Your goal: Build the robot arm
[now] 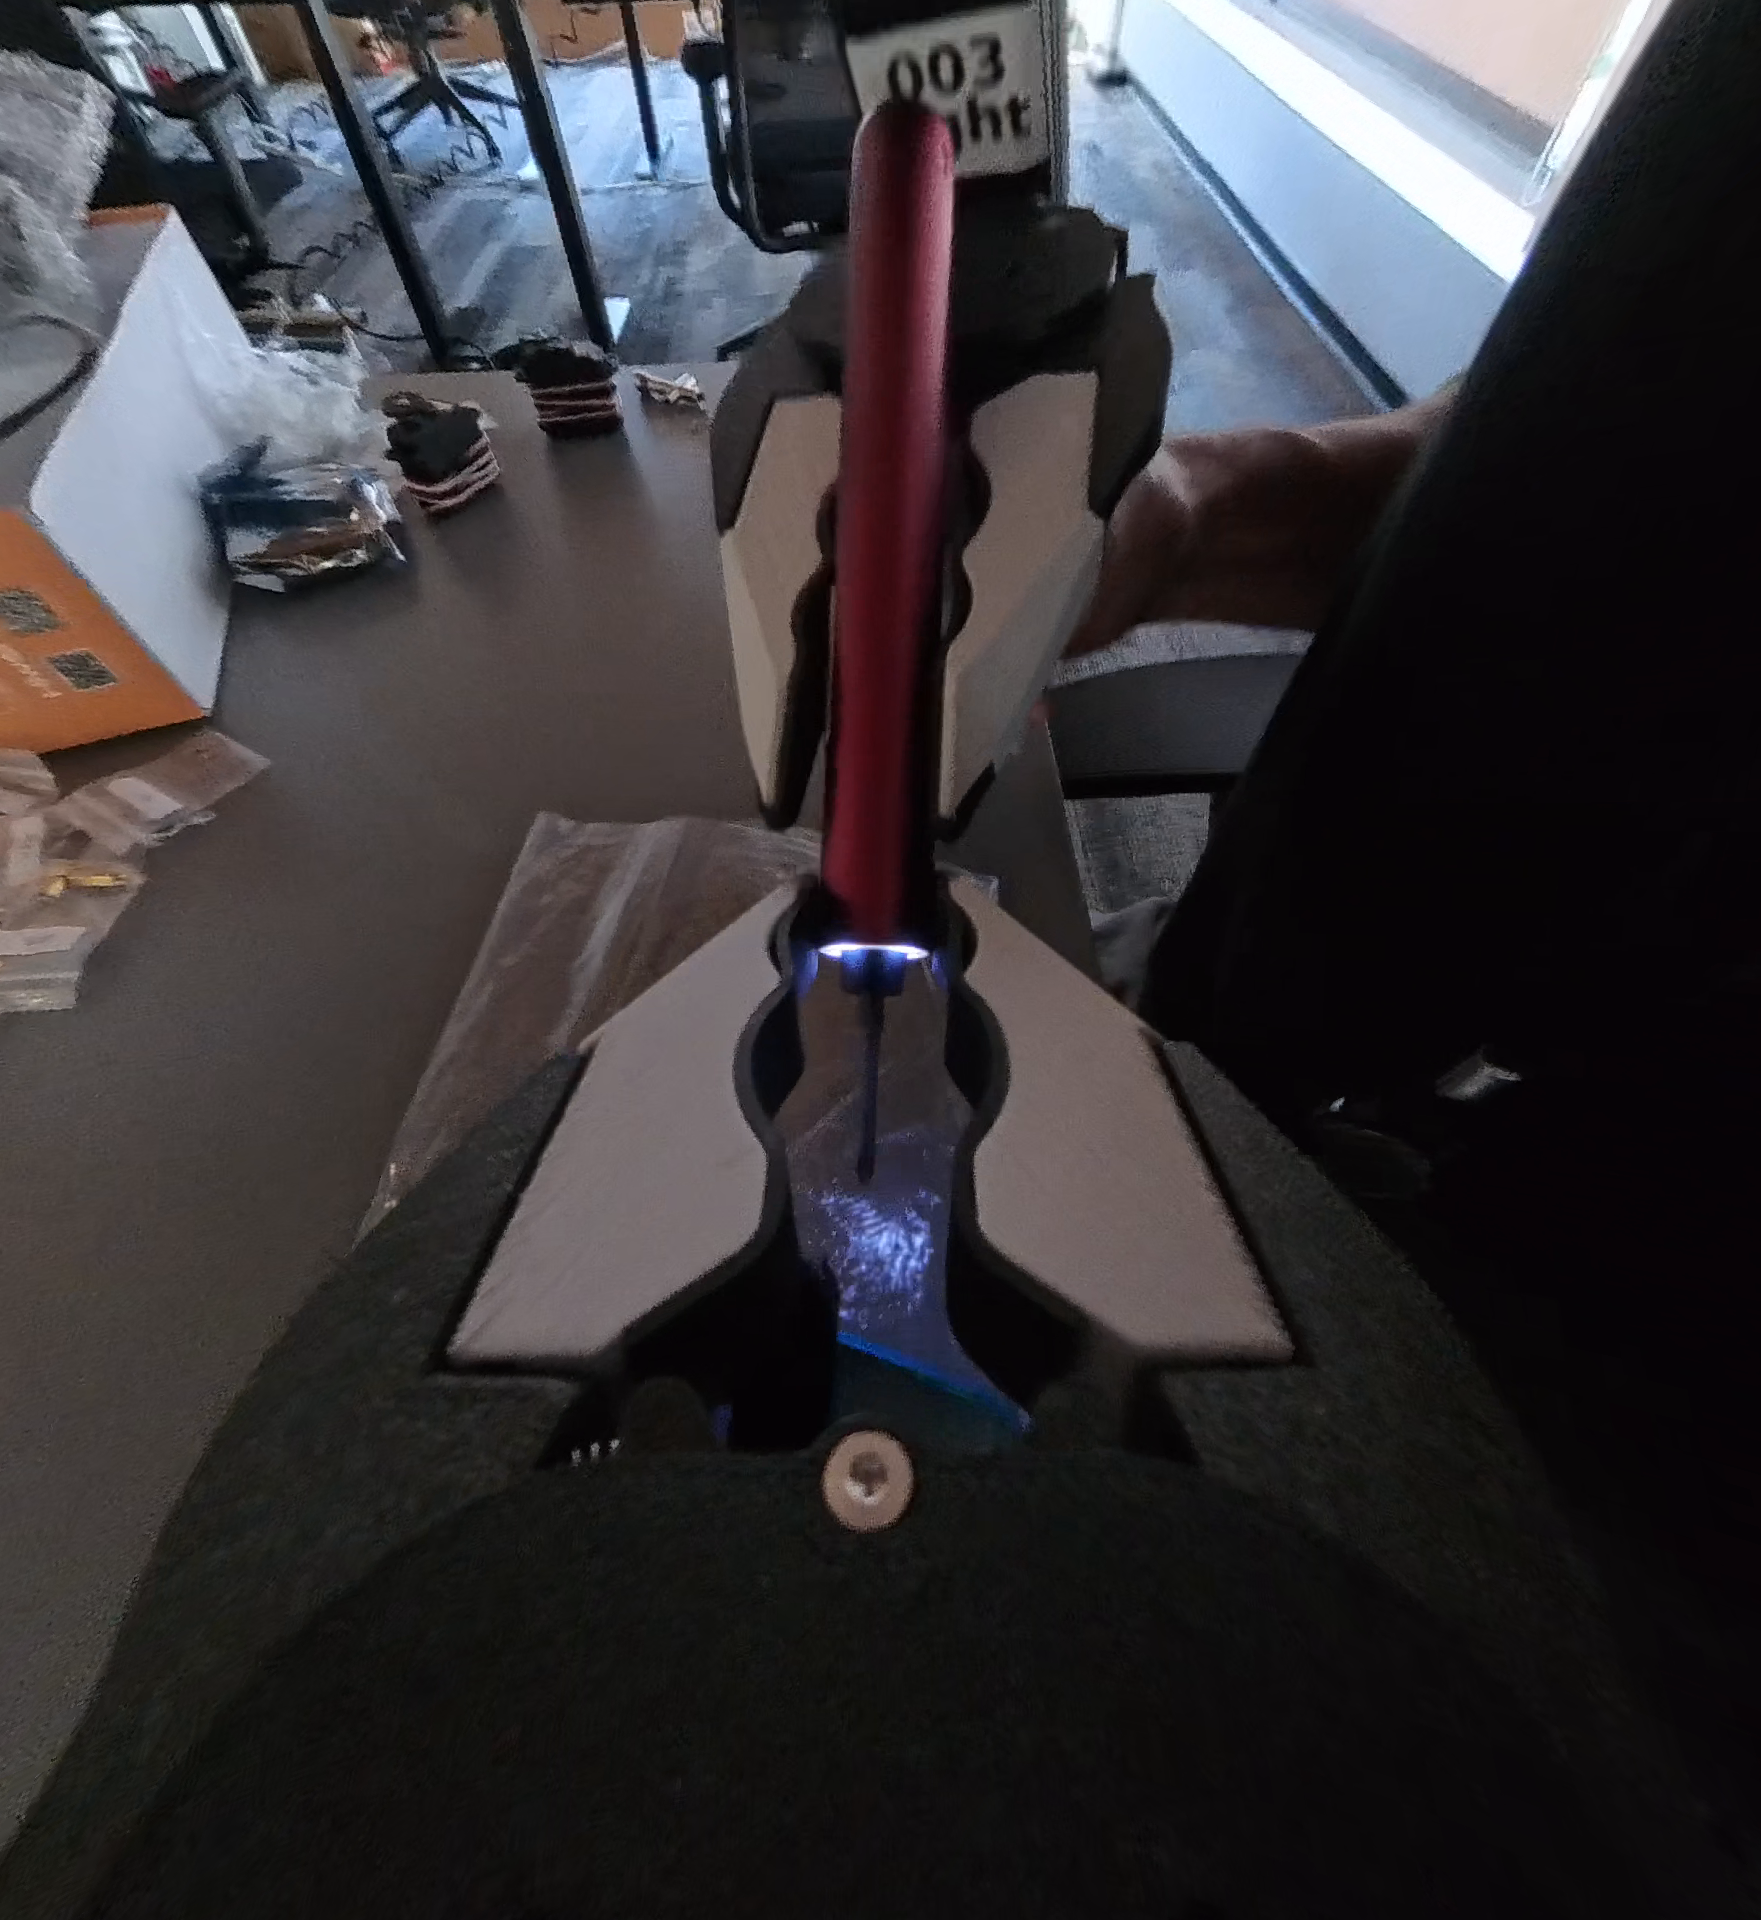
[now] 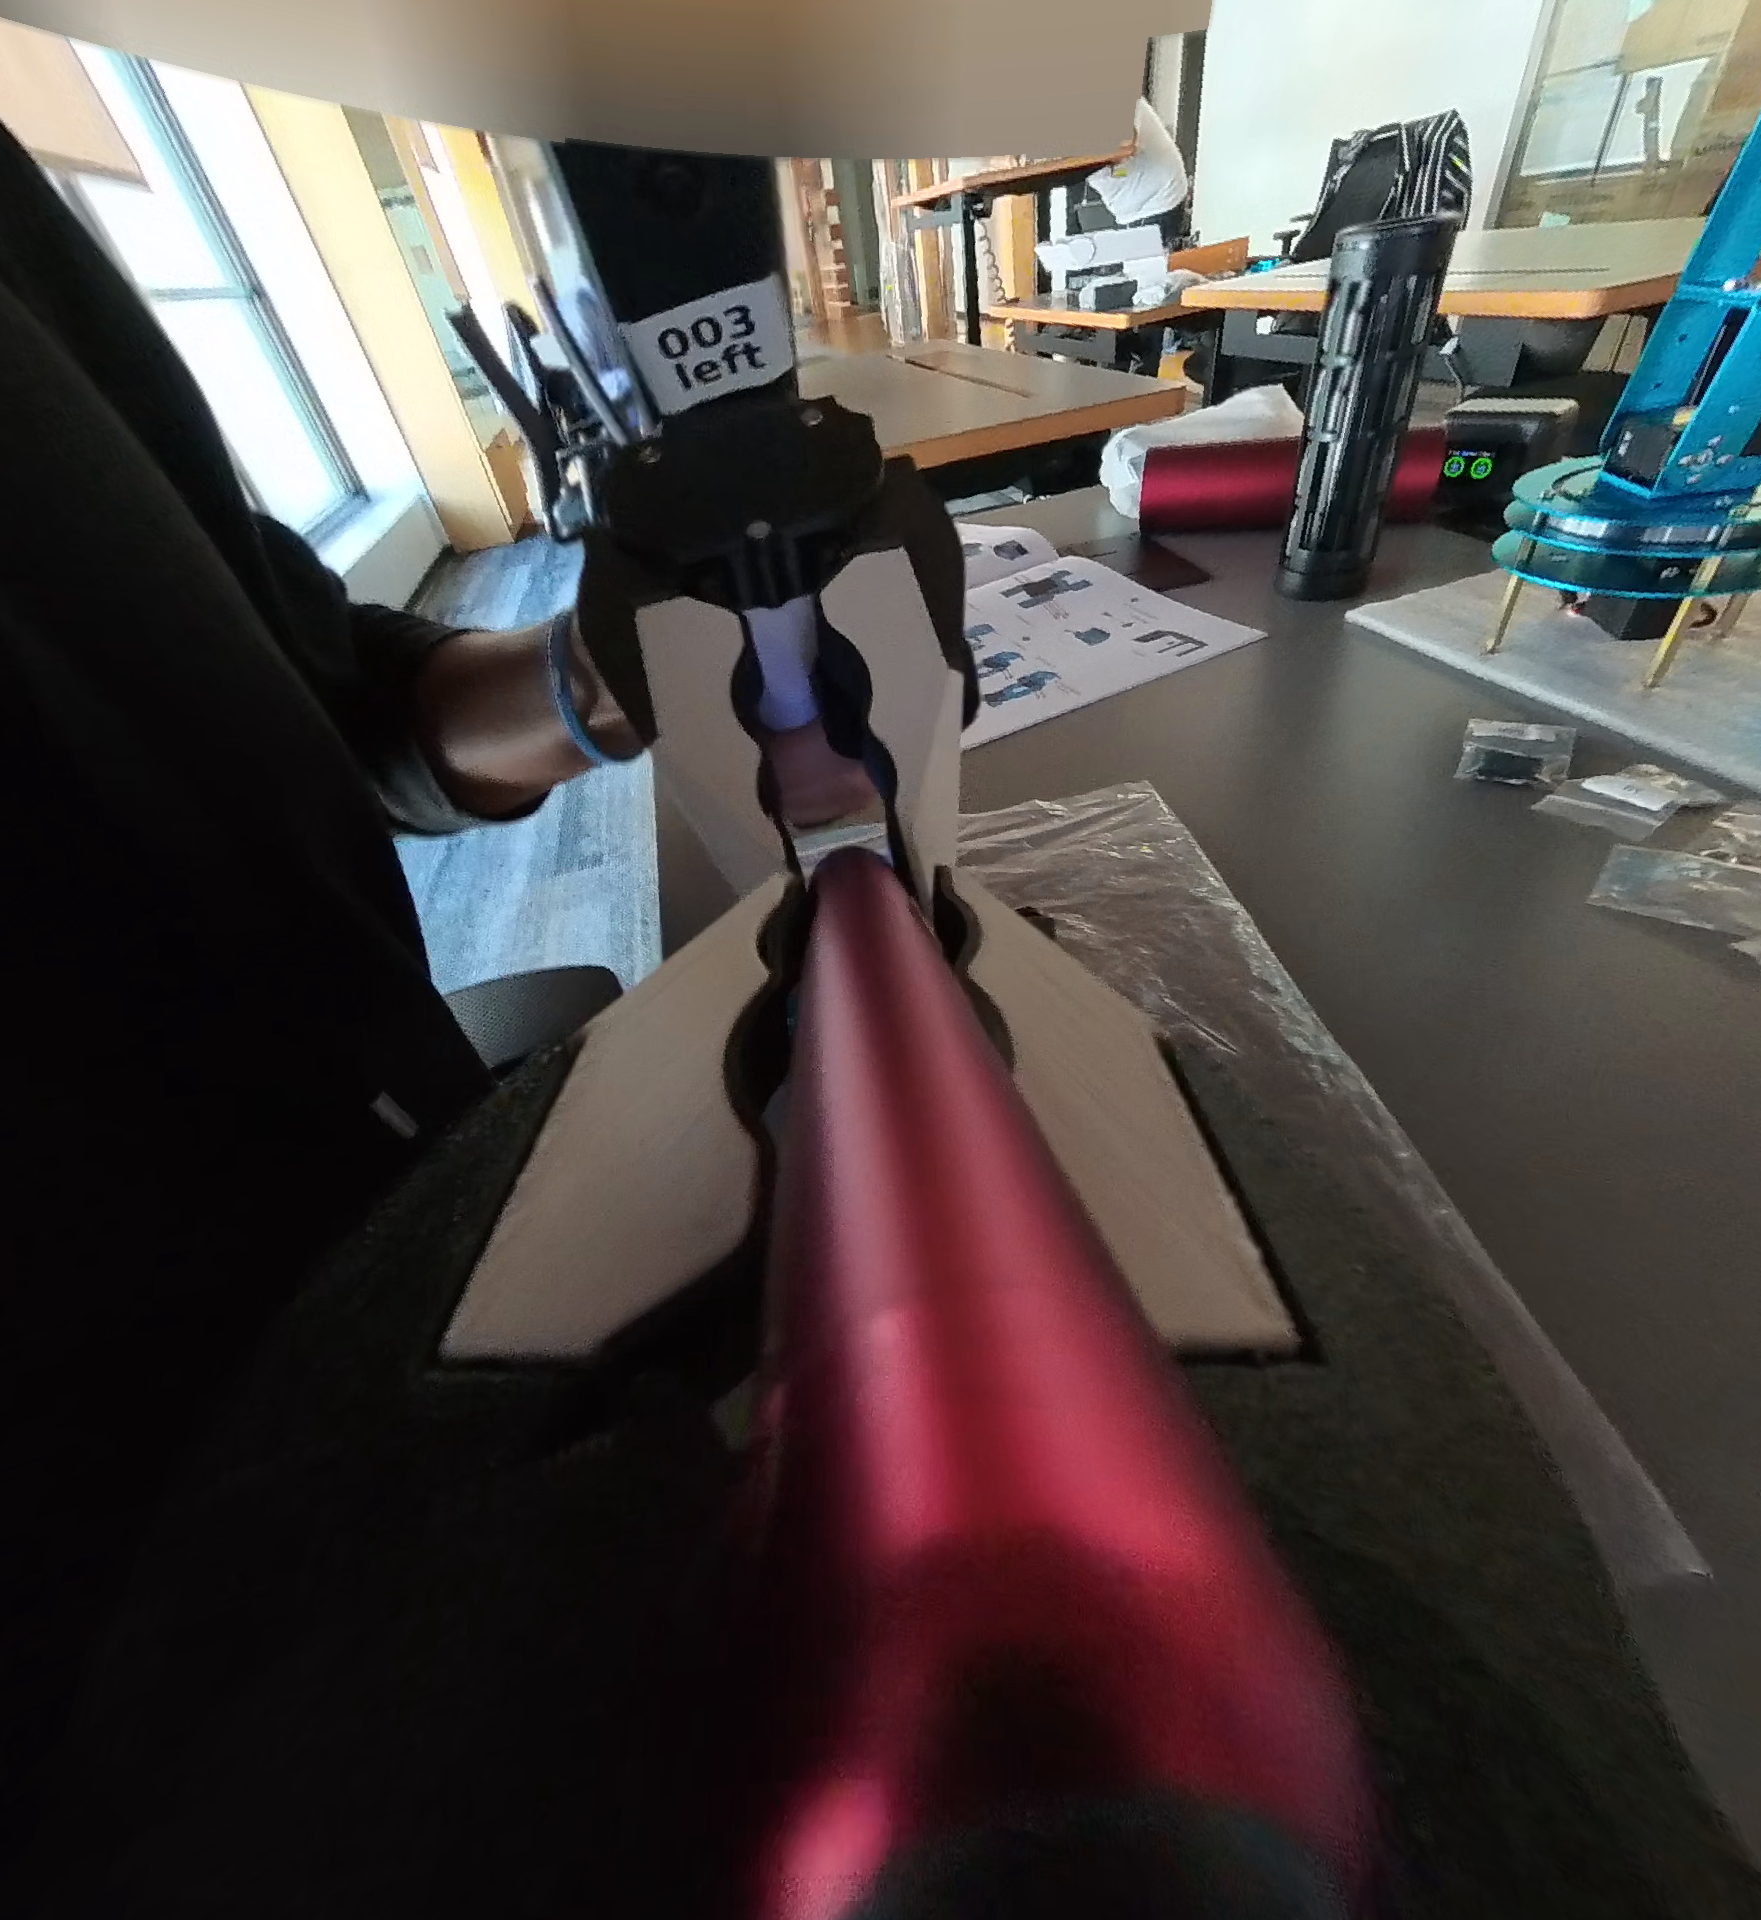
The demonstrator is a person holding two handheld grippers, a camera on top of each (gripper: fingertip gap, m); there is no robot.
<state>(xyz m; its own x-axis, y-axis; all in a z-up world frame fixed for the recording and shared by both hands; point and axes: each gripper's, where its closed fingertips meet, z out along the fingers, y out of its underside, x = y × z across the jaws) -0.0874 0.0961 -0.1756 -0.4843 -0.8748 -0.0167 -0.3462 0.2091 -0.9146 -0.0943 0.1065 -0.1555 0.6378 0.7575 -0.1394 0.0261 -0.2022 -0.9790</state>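
Jaws of the right gripper (image 2: 865, 909) are clamped on a red pen-shaped screwdriver (image 2: 959, 1351), which runs up the centre of the left wrist view with its ring light lit. Its bit points down between the nearly closed fingers of the left gripper (image 1: 876, 914), over something translucent and glowing; whether that gripper grips it I cannot tell. Below lies a clear plastic sheet (image 2: 1167, 935) on the dark table (image 1: 440, 779), with small bags (image 2: 1686, 883) at right.

Red screwdriver (image 1: 881, 540), grey pads (image 1: 1094, 1195) (blk grippers).
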